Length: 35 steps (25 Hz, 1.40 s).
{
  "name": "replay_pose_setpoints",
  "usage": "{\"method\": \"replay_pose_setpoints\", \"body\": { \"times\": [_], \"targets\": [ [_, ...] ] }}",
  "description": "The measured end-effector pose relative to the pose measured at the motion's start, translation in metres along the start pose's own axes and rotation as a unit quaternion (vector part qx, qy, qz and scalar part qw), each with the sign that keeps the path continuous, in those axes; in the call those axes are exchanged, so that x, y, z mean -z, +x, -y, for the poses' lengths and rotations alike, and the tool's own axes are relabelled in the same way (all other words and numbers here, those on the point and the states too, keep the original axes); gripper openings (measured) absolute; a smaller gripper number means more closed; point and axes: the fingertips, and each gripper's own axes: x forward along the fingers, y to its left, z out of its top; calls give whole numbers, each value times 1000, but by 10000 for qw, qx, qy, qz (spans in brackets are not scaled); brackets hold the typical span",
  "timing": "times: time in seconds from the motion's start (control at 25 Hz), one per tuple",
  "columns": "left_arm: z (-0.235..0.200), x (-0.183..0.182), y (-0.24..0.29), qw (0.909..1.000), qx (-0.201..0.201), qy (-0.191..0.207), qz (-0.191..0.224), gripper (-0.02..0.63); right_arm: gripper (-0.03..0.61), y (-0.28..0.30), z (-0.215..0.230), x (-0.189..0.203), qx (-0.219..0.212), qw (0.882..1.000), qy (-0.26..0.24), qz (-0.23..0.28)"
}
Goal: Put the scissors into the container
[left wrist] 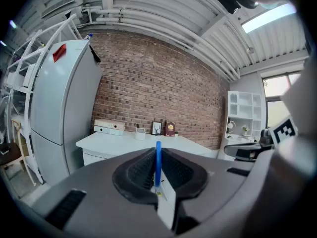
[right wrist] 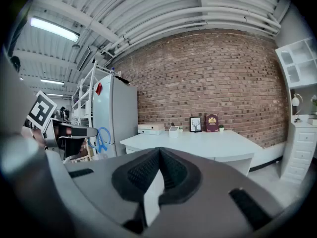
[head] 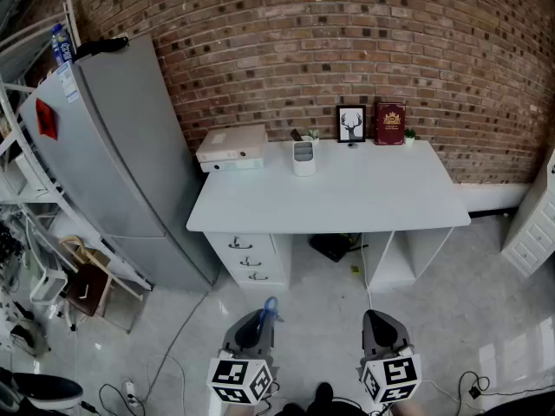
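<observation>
Well short of the table's (head: 347, 199) front edge, out over the pale glossy floor, the left gripper (head: 257, 326) has its ribbed black jaws clamped on the scissors (left wrist: 158, 162). A thin blue plastic handle loop stands edge-on between the pads and pokes up past their tips. The blades can't be seen, so which way they point is unclear. The right gripper (head: 379, 324) is level with it, jaws together with nothing between them.

The container (head: 303, 158) is a small white open-topped holder. It stands near the table's back edge, left of centre, just beside a stack of flat white boxes (head: 231, 146) at the back left corner. It is well apart from both grippers.

The step in hand looks like the carry. To do it well, I'd bring the scissors in over the smooth white tabletop and line them up upright above the mouth. Then I'd lower them before letting the jaws part, since the opening seems narrow and the holder light enough to tip. The free gripper could steady its wall.
</observation>
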Motion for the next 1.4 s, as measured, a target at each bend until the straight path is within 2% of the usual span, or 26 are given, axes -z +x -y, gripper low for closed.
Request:
{"method": "replay_pose_setpoints", "body": {
  "times": [0.36, 0.52, 0.64, 0.72, 1.4],
  "targets": [
    [9, -5, 5, 10000, -57, 71, -15, 37, 0, -2, 8, -11, -69, 9993, 157, 336],
    [7, -4, 7, 9999, -97, 64, -21, 37, 3, 2, 3, -3, -321, 9989, 296, 179],
    [8, -2, 9, 9999, -118, 48, -33, 37, 60, 5, 5, 5, -406, 9986, 331, 10],
    [8, -2, 12, 9999, -127, 39, -37, 37, 72, 7, 8, 5, -402, 9987, 321, -23],
    [18, 0, 49, 9998, -47, 14, -215, 37, 75, 27, 34, 6, -322, 9971, 696, 4]
  ]
}}
